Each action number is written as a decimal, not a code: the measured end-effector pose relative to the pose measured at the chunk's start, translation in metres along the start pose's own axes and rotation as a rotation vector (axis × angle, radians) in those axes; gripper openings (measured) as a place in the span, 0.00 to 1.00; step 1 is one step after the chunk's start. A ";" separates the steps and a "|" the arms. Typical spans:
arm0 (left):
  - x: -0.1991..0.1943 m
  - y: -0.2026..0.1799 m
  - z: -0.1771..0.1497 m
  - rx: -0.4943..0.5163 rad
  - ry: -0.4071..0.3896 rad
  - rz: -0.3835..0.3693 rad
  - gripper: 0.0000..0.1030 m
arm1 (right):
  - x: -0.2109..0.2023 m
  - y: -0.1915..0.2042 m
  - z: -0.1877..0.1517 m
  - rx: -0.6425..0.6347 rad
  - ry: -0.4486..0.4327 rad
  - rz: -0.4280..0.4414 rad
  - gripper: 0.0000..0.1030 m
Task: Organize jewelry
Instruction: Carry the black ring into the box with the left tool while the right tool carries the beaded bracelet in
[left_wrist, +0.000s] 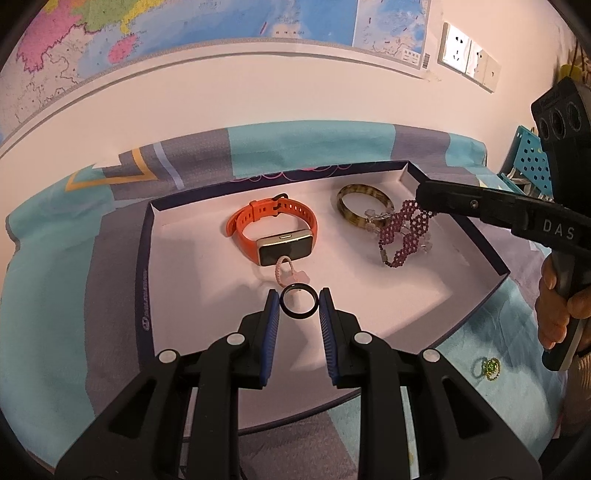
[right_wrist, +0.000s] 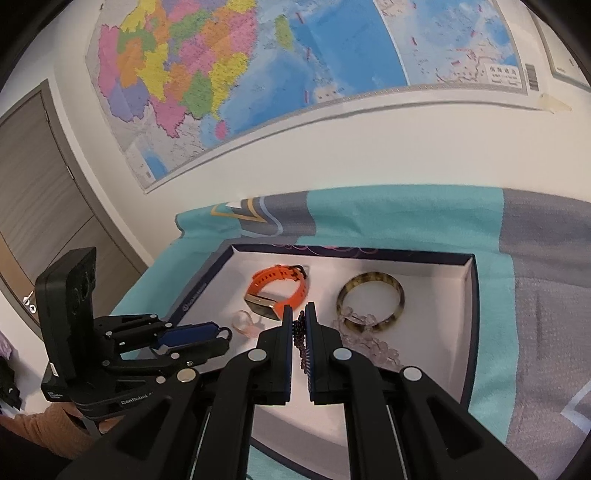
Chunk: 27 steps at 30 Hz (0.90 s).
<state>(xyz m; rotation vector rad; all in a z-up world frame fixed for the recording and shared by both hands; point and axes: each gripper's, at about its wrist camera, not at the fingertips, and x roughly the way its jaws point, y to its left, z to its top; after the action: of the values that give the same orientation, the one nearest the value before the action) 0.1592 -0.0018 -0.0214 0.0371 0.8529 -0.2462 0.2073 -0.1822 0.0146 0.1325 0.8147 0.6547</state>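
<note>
My left gripper (left_wrist: 298, 302) is shut on a black ring (left_wrist: 298, 301), held just above the near part of a white tray (left_wrist: 173, 280). In the tray lie an orange watch (left_wrist: 273, 230), a small pink ring (left_wrist: 283, 271) and a brown mottled bangle (left_wrist: 364, 208). My right gripper (right_wrist: 302, 321) is shut on a purple beaded bracelet (right_wrist: 300, 332) that hangs over the tray's right side, beside the bangle (right_wrist: 371, 297). Pale pink beads (right_wrist: 369, 343) lie under it. The purple beaded bracelet (left_wrist: 404, 230) dangles from the right gripper's tip in the left wrist view.
The tray rests on a teal and grey cloth (left_wrist: 55, 295). A green beaded ring (left_wrist: 489, 367) lies on the cloth right of the tray. A wall map (right_wrist: 258, 74) hangs behind. A blue perforated basket (left_wrist: 532, 166) stands at far right, a door (right_wrist: 37, 192) at left.
</note>
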 end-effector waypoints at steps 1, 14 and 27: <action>0.001 0.000 0.000 0.000 0.003 0.000 0.22 | 0.001 -0.002 -0.001 0.002 0.003 -0.005 0.05; 0.017 0.002 -0.001 -0.012 0.046 0.002 0.22 | 0.008 -0.019 -0.007 0.039 0.021 -0.043 0.05; 0.024 0.000 0.001 -0.012 0.052 0.010 0.22 | 0.014 -0.029 -0.013 0.058 0.042 -0.083 0.05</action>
<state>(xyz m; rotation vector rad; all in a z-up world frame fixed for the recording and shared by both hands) 0.1751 -0.0068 -0.0387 0.0362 0.9062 -0.2318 0.2199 -0.1990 -0.0133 0.1372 0.8752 0.5570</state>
